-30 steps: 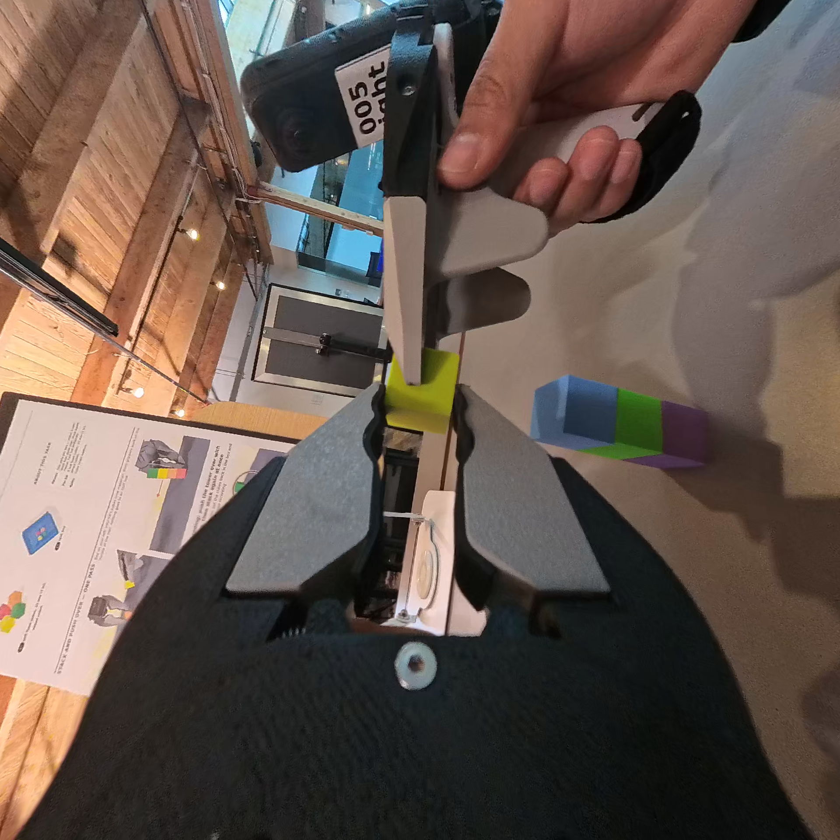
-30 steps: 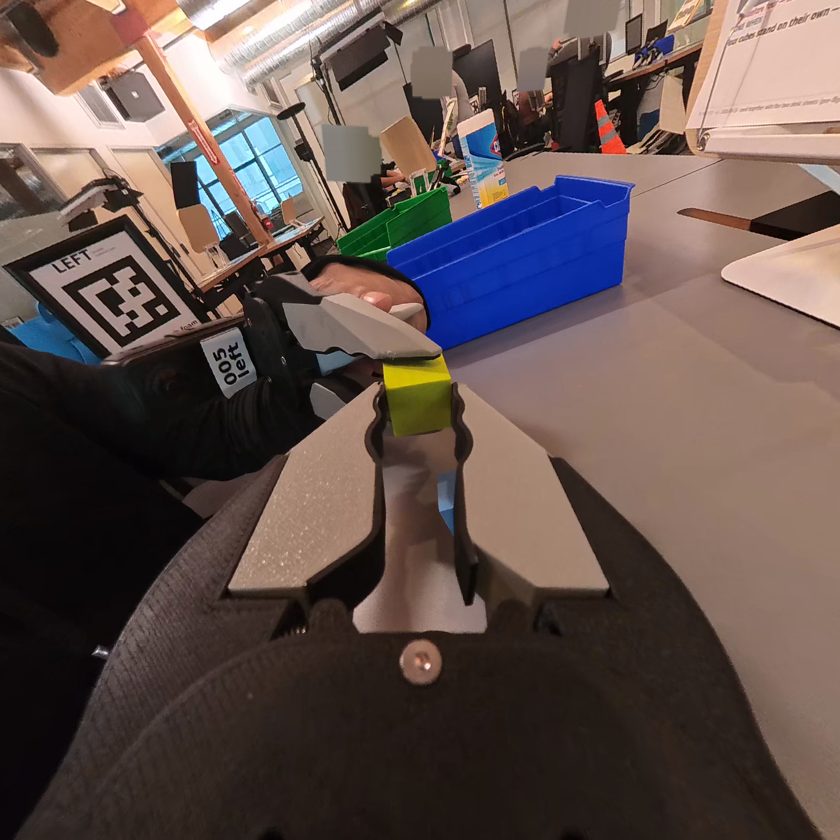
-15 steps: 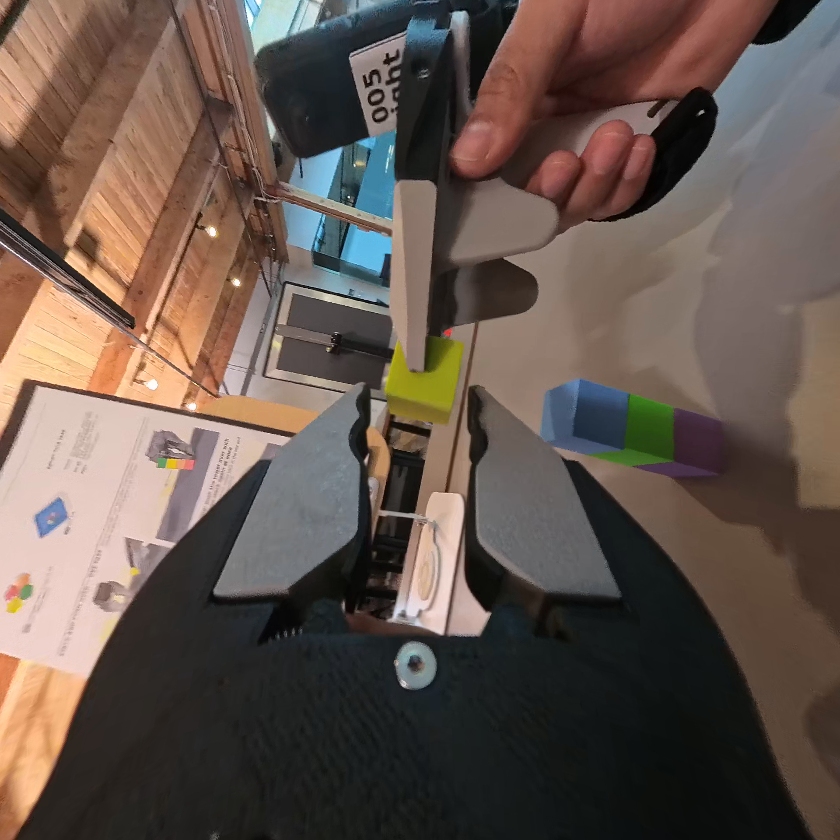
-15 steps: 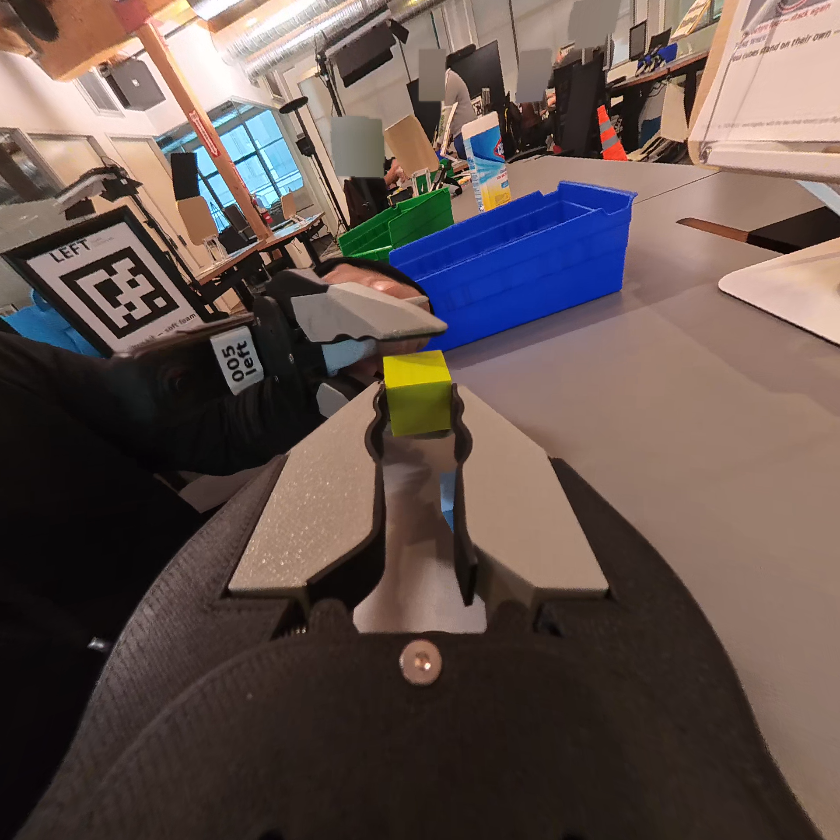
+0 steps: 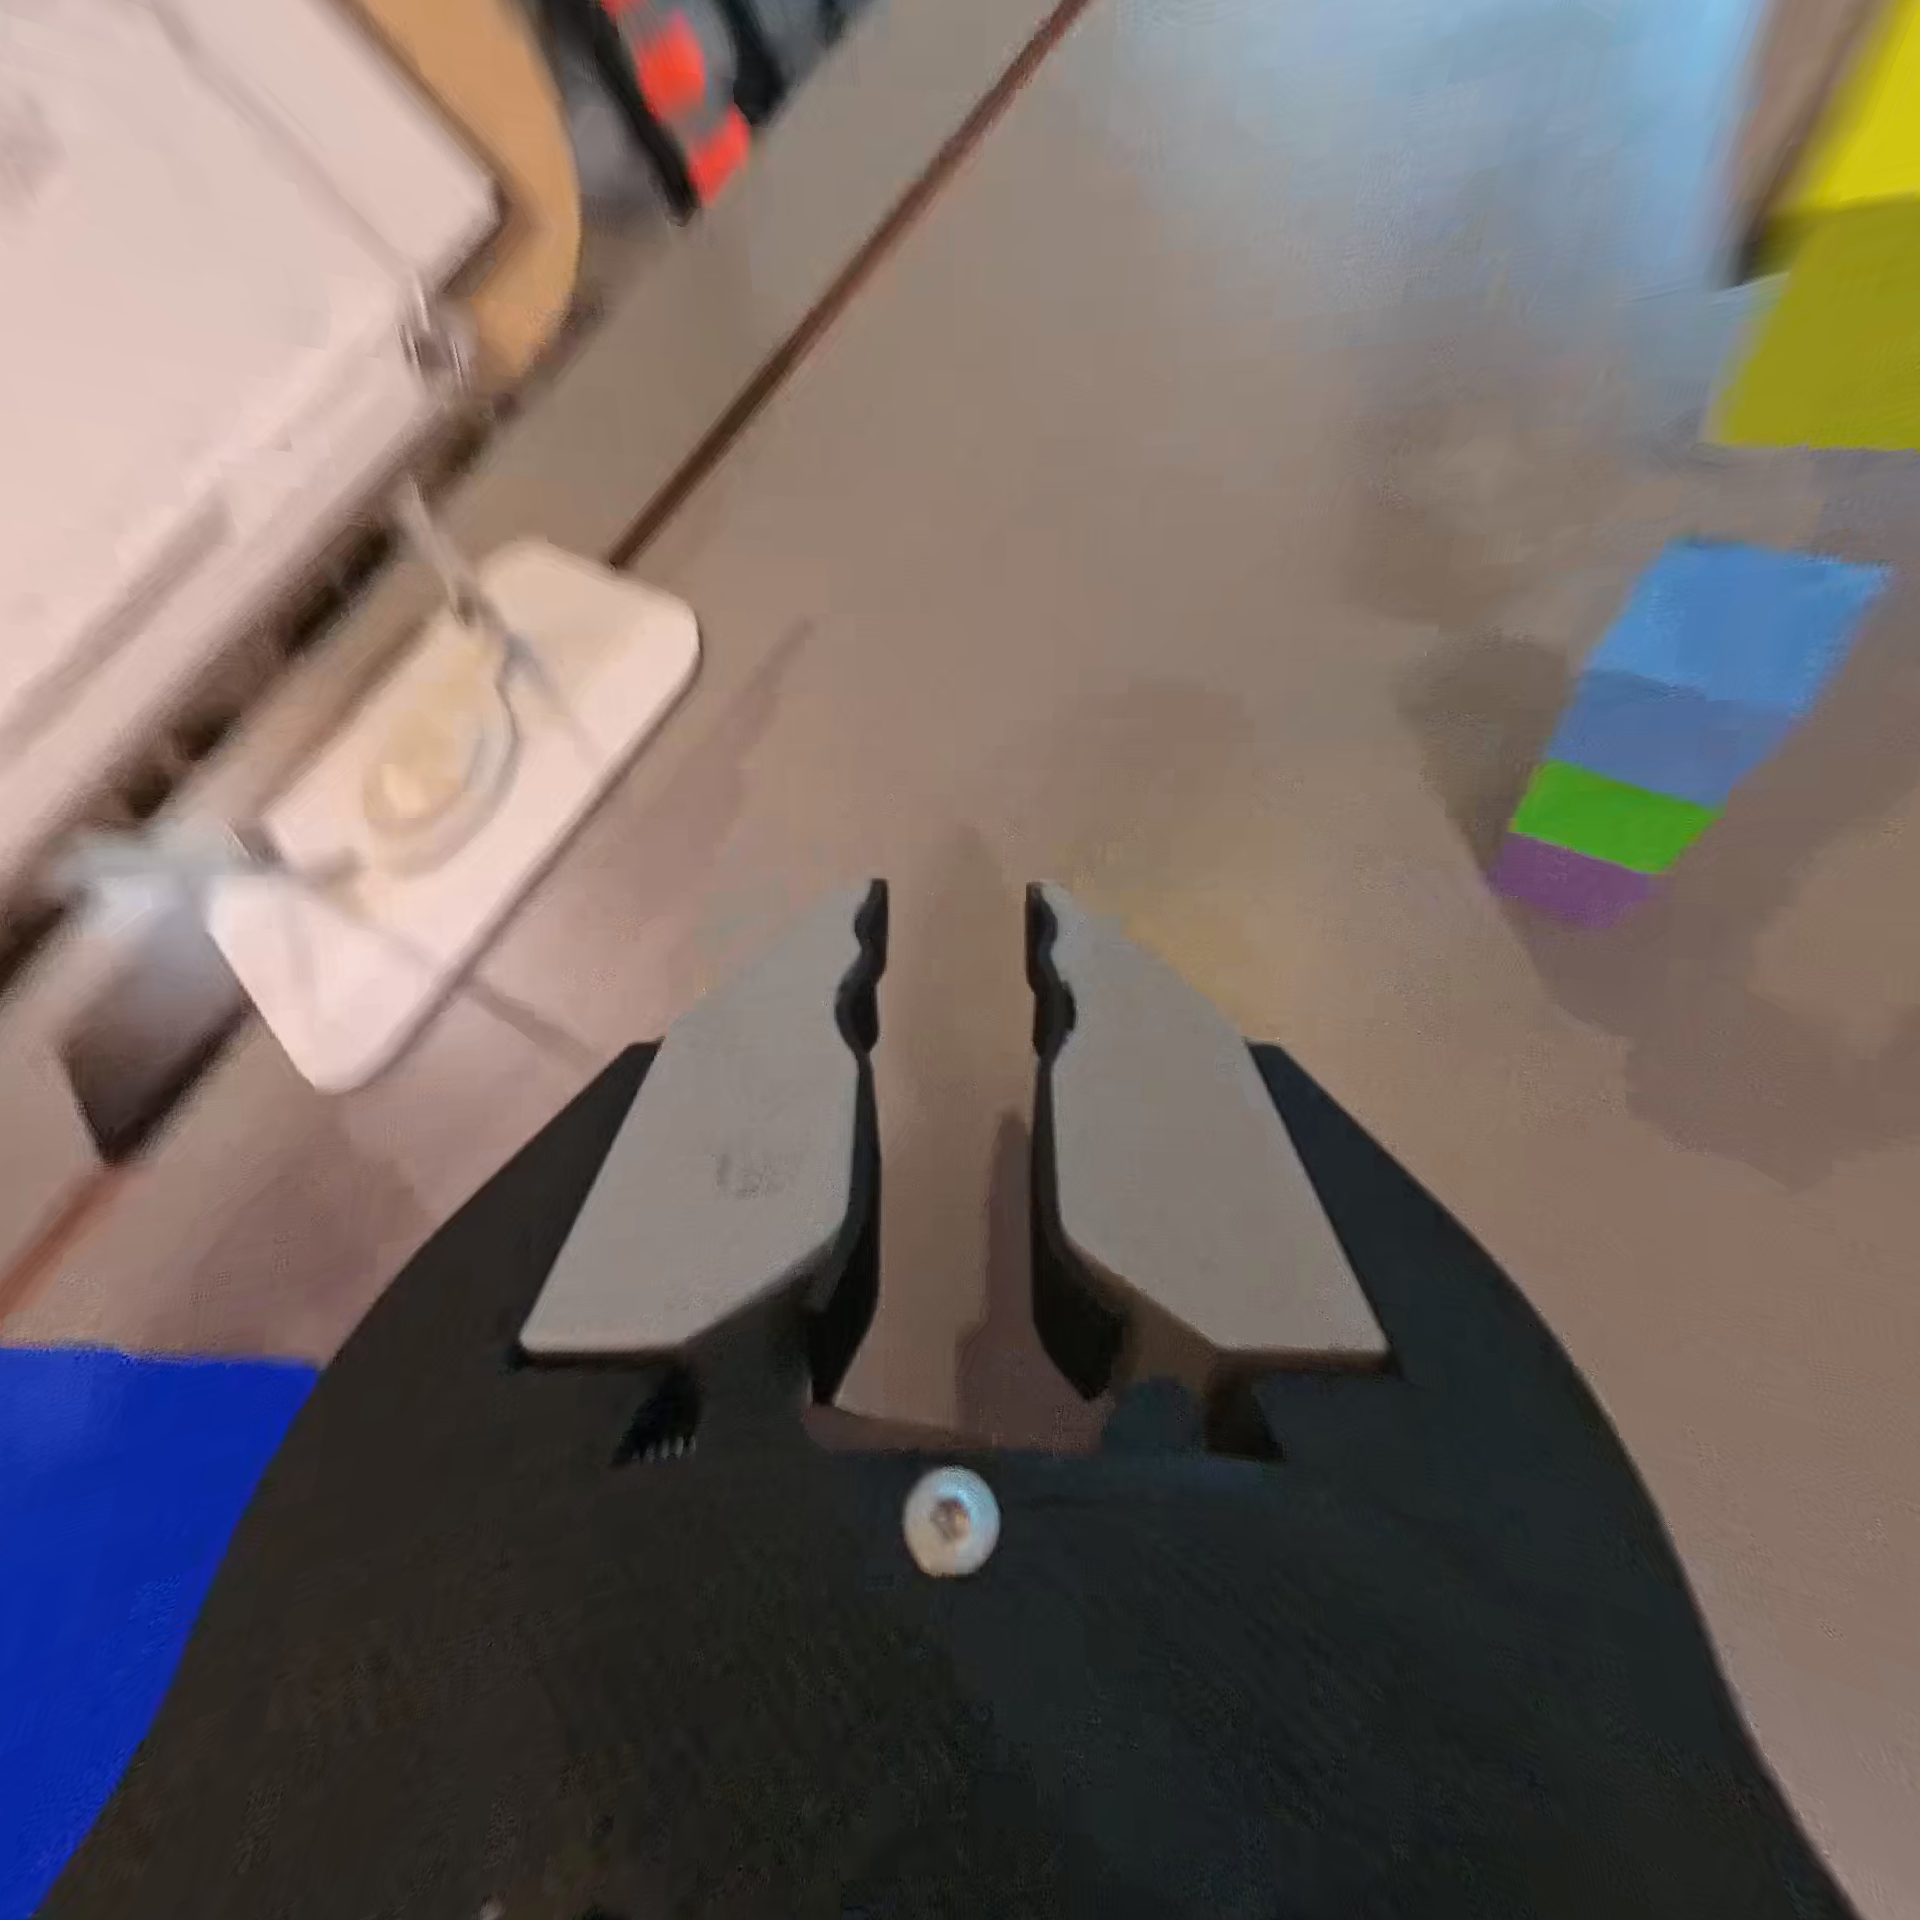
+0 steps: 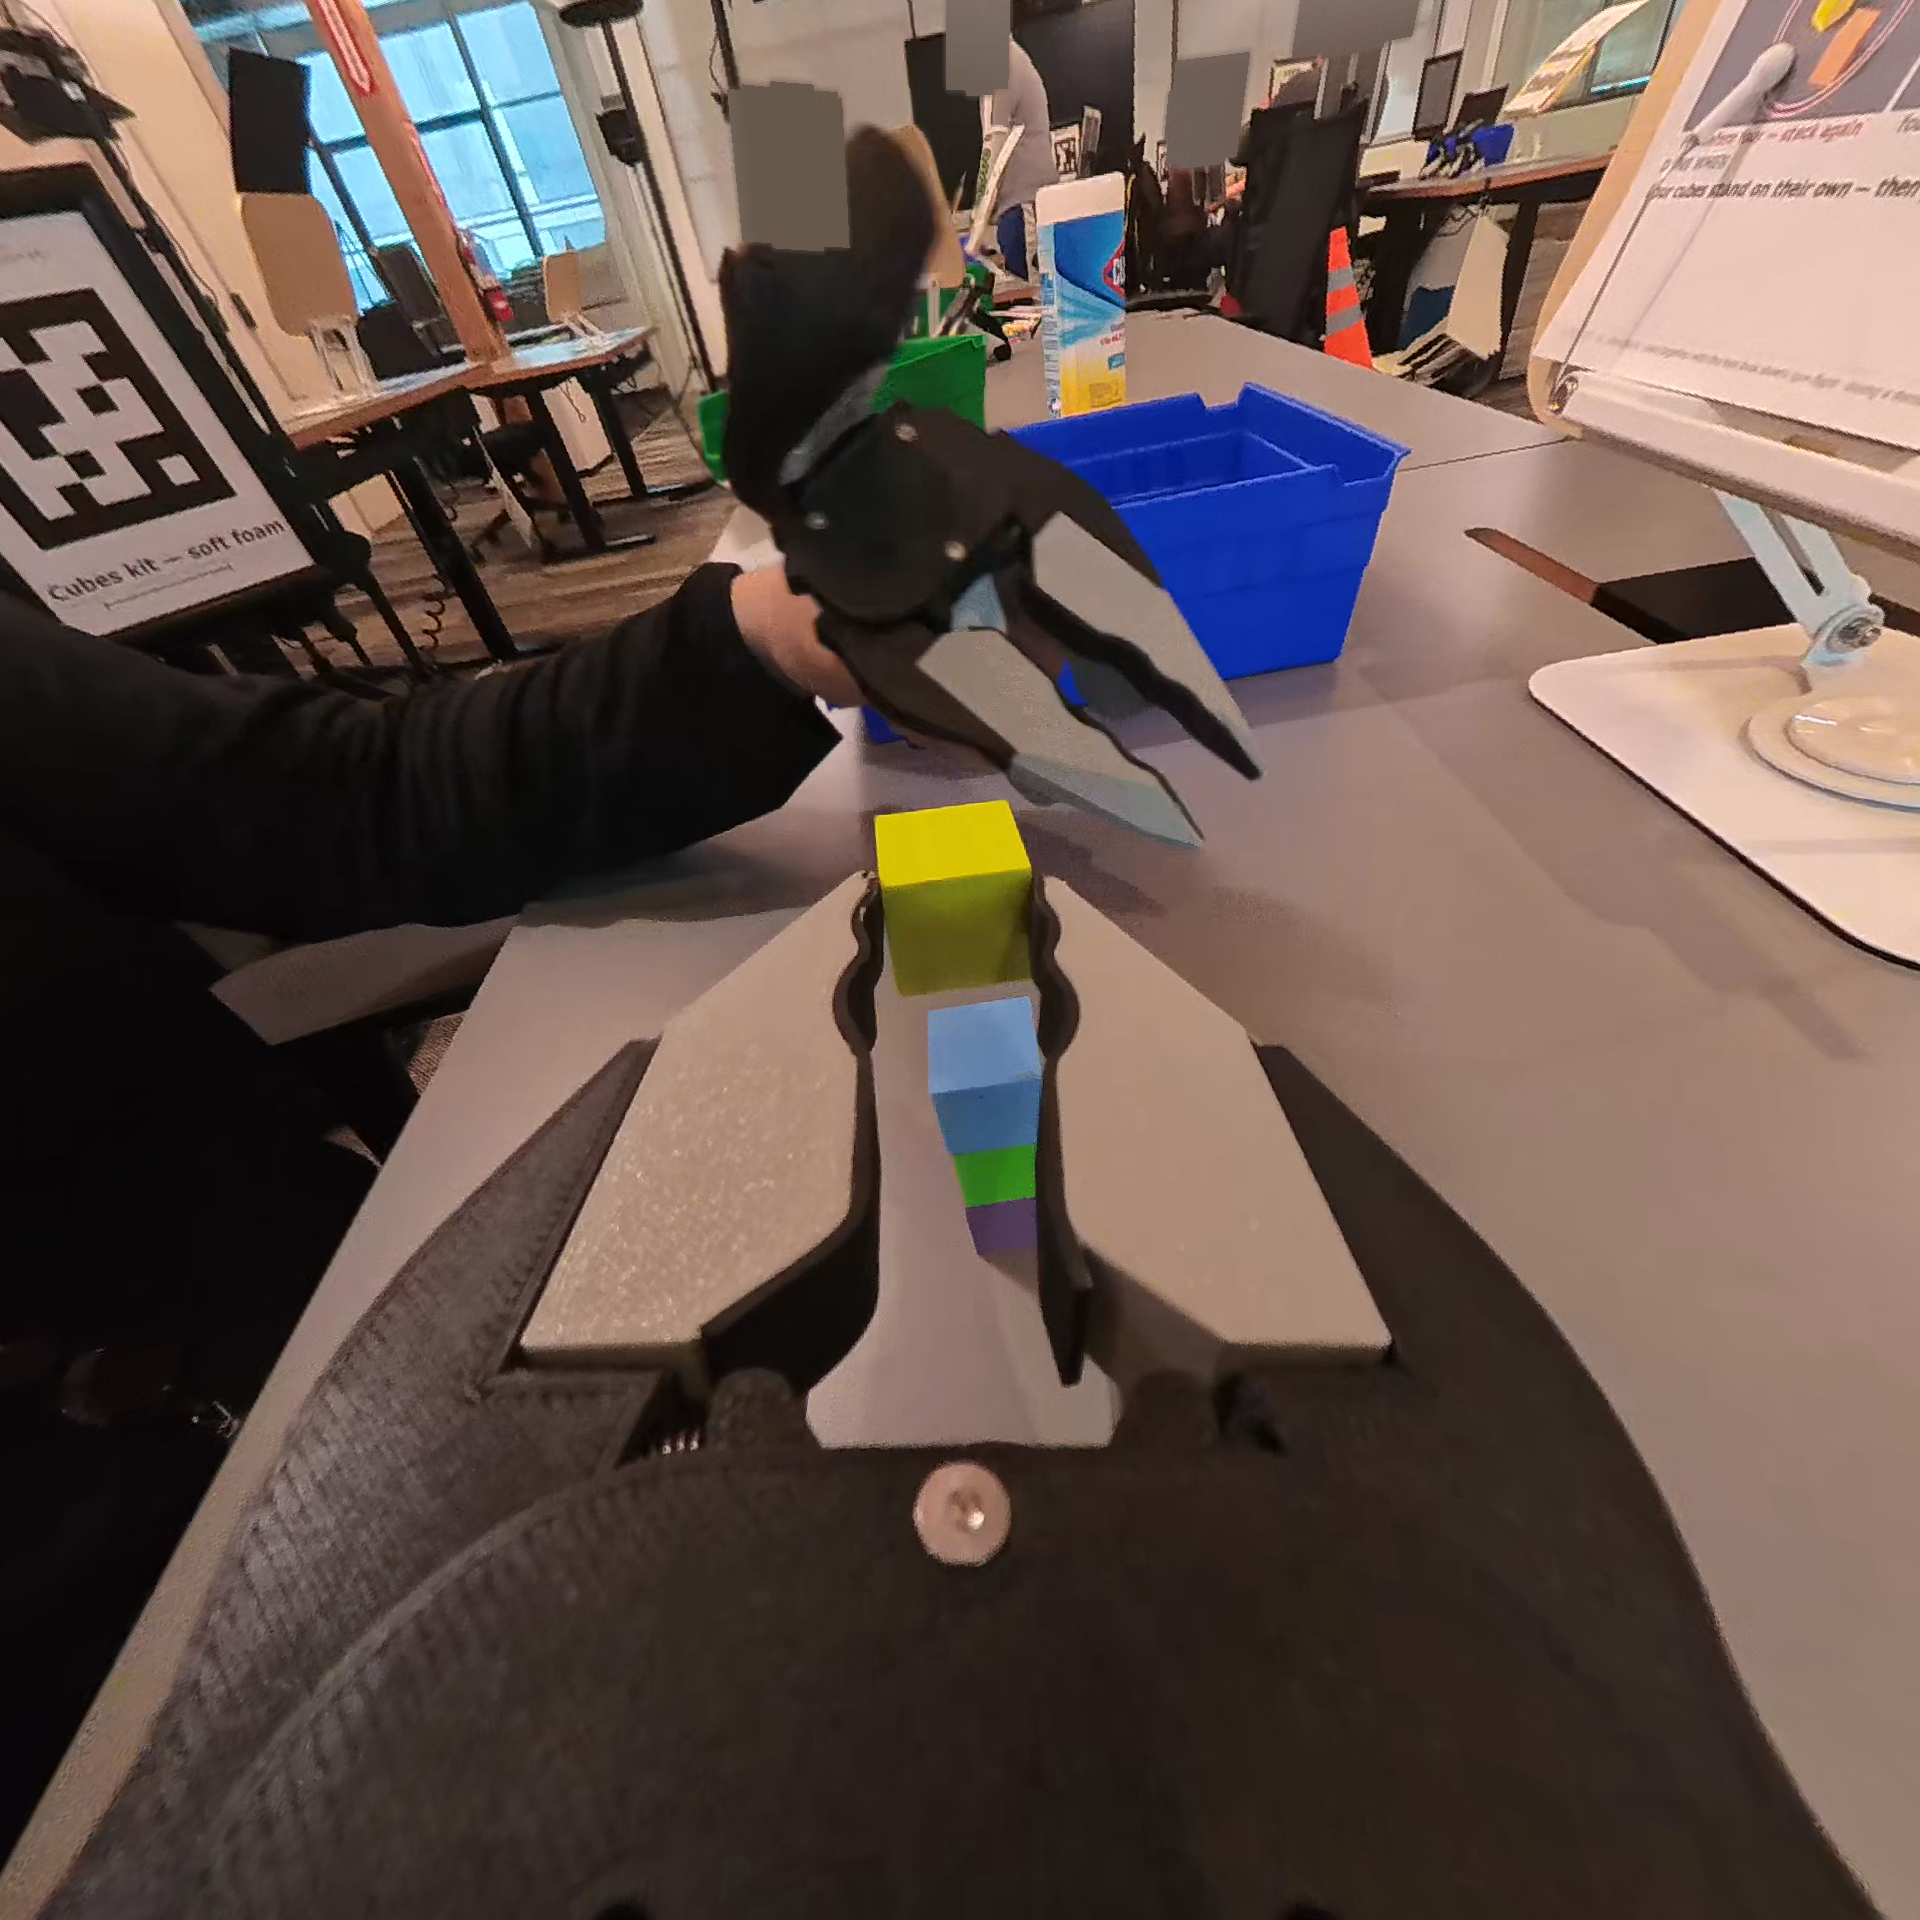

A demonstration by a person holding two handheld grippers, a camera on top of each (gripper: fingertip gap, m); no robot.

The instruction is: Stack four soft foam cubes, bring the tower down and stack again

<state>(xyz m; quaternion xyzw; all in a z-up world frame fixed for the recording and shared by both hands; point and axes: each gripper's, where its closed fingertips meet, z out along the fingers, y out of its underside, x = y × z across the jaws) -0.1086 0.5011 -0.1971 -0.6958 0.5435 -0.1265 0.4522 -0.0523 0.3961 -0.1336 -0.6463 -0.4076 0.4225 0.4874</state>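
- right hand-held gripper [image 6: 954, 914]: clenched on the yellow cube [image 6: 951, 894], cube pinched at the fingertips, lifted clear of the table [image 6: 1455, 1039]
- directly under it, seen through the gap between the fingers: three-cube stack, blue cube [image 6: 982, 1070] on top, green cube [image 6: 995, 1174] in the middle, purple cube [image 6: 1003, 1226] at the bottom on the table
- yellow cube sits above the blue one with a visible gap, not touching; in this view it is offset a little to the left of the stack
- left hand-held gripper [image 6: 1221, 805]: just beyond the yellow cube, in the air, tips pointing down and to the right, fingers spread, nothing between them
- left wrist view is heavily motion-blurred; its own gripper [image 5: 954, 914] shows released, bare table in the gap
- same view: stack off to the right, blue cube [image 5: 1714, 675] over green cube [image 5: 1600, 821] over purple cube [image 5: 1569, 883]; yellow cube [image 5: 1829, 291] up at the right edge, above the stack
- a person's dark sleeve [image 6: 364, 748] comes in from the left behind the left gripper
- farther back on the table: blue bin [image 6: 1247, 561], green bin [image 6: 935, 379] partly hidden behind the gripper body, wipes canister [image 6: 1081, 301]
- right side: white stand base [image 6: 1714, 748] carrying a tilted printed board [image 6: 1766, 260]
- left background: framed marker sign [image 6: 94, 416]; beyond that, office desks and monitors
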